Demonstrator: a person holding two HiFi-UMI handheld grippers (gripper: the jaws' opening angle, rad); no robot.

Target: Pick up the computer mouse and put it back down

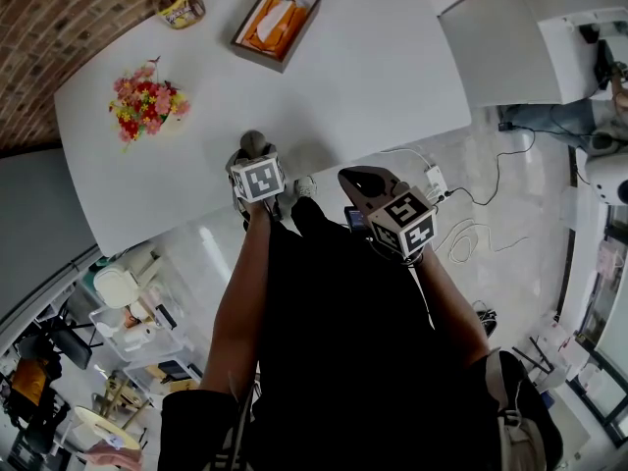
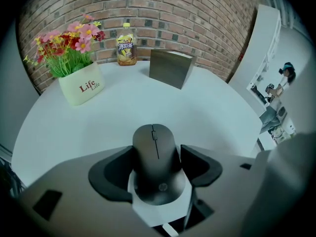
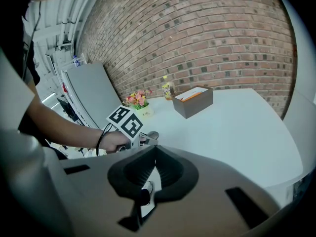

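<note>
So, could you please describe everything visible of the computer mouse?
The computer mouse is dark grey, seemingly matte plastic, with a scroll wheel, a centre seam and a round logo at its rear. Wheel end pointing away, it is clamped at its sides by the left gripper at the near edge of the white table.

Lab-like workroom, brick wall [image 2: 197,14], white table [image 1: 373,77], floor cables [image 1: 476,232], cluttered storage bins [image 1: 137,337]

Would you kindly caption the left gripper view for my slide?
Left gripper shut on a dark grey computer mouse, white table beyond.
</note>
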